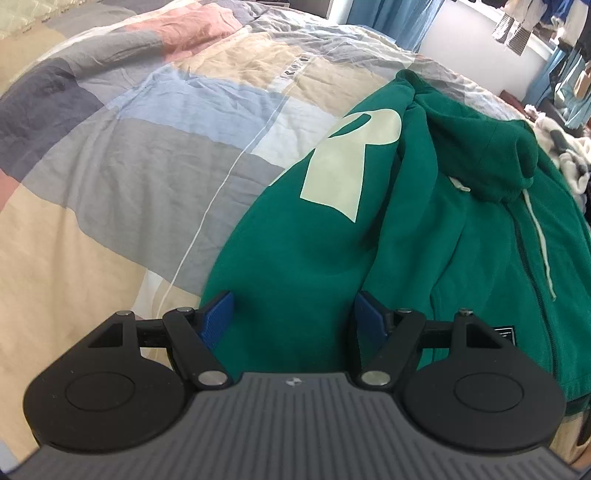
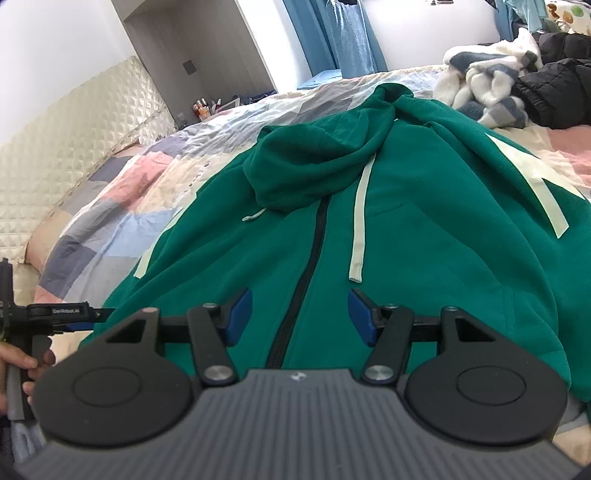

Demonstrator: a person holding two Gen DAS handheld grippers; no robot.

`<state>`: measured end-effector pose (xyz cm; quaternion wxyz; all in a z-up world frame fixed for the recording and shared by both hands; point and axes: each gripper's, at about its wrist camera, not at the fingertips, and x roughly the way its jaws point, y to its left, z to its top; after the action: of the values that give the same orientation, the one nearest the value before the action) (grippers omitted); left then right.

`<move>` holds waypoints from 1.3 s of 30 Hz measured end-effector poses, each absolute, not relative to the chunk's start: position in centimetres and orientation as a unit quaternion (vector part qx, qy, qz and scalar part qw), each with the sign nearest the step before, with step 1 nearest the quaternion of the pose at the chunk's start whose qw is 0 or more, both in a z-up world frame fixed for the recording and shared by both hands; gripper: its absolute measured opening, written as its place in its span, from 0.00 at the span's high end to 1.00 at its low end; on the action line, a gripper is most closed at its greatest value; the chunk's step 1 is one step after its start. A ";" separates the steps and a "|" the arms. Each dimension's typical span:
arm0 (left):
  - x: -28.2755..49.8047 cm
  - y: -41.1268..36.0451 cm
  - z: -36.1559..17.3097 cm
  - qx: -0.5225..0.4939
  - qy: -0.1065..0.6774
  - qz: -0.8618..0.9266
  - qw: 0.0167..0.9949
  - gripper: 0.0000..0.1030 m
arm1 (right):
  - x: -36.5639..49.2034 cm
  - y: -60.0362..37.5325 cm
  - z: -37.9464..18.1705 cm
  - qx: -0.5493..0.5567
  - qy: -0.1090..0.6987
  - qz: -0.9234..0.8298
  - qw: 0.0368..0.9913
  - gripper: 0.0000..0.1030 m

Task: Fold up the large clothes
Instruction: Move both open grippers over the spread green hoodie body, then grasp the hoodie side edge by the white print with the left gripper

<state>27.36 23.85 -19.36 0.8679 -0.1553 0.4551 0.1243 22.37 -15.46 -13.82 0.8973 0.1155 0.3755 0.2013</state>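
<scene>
A green zip-up hoodie (image 1: 424,236) with pale stripes and white drawstrings lies front-up on the patchwork bed cover (image 1: 129,166); its hood is folded down over the chest. My left gripper (image 1: 293,314) is open, hovering over the hoodie's left sleeve near its lower edge. The hoodie (image 2: 406,229) fills the right wrist view. My right gripper (image 2: 300,314) is open above the lower part of the zipper (image 2: 299,291). The left gripper (image 2: 74,315) shows at the left edge of the right wrist view, at the hoodie's side.
A quilted headboard (image 2: 66,155) stands at the left. A pile of white, blue and black clothes (image 2: 517,85) lies at the bed's far right. Blue curtains (image 2: 332,37) hang beyond the bed. Hanging garments (image 1: 535,22) show at top right.
</scene>
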 end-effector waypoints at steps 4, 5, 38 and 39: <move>27.7 23.1 -19.5 -0.132 0.457 0.137 0.869 0.26 | 22.7 -15.4 -14.2 0.116 0.384 0.201 0.894 0.42; 27.8 22.9 -19.4 -0.129 0.453 0.135 0.871 0.26 | 22.7 -15.4 -14.3 0.116 0.386 0.200 0.893 0.42; 27.4 27.9 -22.1 -0.374 0.427 0.068 0.821 0.88 | 24.1 -15.3 -16.9 0.115 0.432 0.167 0.879 0.42; 27.3 28.1 -22.1 -0.381 0.424 0.066 0.819 0.88 | 24.1 -15.2 -17.0 0.112 0.434 0.165 0.879 0.42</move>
<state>27.29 28.07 -22.08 0.8188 -0.3811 0.4242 0.0665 24.08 -15.20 -16.98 0.8787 0.1121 0.4336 0.1652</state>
